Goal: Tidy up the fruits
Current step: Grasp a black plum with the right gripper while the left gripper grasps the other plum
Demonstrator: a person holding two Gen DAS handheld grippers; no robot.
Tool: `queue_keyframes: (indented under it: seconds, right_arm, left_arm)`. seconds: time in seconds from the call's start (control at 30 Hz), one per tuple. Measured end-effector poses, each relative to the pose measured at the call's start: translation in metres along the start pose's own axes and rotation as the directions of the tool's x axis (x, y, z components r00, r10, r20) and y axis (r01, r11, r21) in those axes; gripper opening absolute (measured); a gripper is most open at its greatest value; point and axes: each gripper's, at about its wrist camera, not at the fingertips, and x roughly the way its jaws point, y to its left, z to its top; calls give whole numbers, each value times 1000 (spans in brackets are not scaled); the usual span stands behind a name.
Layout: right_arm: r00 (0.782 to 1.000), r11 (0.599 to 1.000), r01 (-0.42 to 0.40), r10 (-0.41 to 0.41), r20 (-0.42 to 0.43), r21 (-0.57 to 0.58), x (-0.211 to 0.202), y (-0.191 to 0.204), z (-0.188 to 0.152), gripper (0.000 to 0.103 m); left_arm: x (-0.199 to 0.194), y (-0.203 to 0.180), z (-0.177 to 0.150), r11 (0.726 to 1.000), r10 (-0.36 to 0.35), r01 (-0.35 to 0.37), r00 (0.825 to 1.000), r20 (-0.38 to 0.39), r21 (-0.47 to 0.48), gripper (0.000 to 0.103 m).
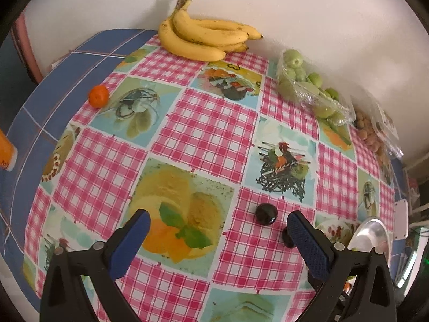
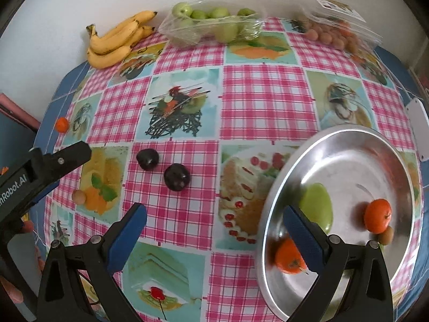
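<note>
My left gripper (image 1: 217, 238) is open over the checked tablecloth, with nothing between its fingers. A dark plum (image 1: 266, 213) lies just ahead of its right finger, and that finger partly hides a second plum (image 1: 287, 237). A mandarin (image 1: 98, 96) sits far left near the cloth's edge. My right gripper (image 2: 214, 230) is also open and empty, with its right finger over the rim of a metal plate (image 2: 343, 145). The plate holds a green apple (image 2: 317, 206), two mandarins (image 2: 377, 216) (image 2: 288, 257) and a small brown fruit (image 2: 386, 234). Both plums (image 2: 147, 158) (image 2: 177, 176) lie left of the plate.
Along the wall are bananas (image 1: 206, 37), a clear bag of green apples (image 1: 308, 88) and an open clear box of small tan fruits (image 2: 335, 32). One loose tan fruit (image 2: 79, 196) lies near the left gripper's body (image 2: 53, 166). The table's blue edge (image 1: 53, 80) curves at left.
</note>
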Motion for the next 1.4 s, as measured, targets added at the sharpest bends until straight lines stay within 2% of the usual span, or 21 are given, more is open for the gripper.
queue_keyframes:
  seconds: [0.4,0.53,0.73,0.97,1.13,1.2,1.27,1.33,1.4]
  right_arm:
    - [1000,1000,0,1,29,-30,14,9,5,103]
    - [999,998,-42,44,28,-47,18,13,5,103]
    - [999,998,-20,22,35,-61,24,16,8,103]
    - [1000,999,-20,21,19,-44,36,13,11,102]
    - [999,998,-28,29,19,-50,39,17,14,102]
    - [999,998,-33,34,12,-48,42,18,14,99]
    - [999,998,-37,37,4,-44,45,18,13,82]
    - [999,999,-35,35,1,-39,47,17,12,71]
    - [999,998,-45,45,8,-38,47,17,12,69]
  left_arm:
    - [23,-3,0,1000,-29,29,999,-31,3,103]
    - [27,-4,1,998,-58,58,998,-34,-4,103]
    - [30,-9,4,996,-81,82,996,-29,27,103]
    - [39,-12,2,997,-74,76,995,-71,31,103]
    - [46,-14,0,993,-110,113,990,-91,25,100]
    - [48,-15,-1,991,-124,128,987,-101,33,90]
    - [51,-17,-2,988,-142,147,983,-112,36,84]
    - [52,-18,-3,986,-158,163,981,-116,38,79]
    - [53,-20,-3,983,-173,179,977,-123,42,68]
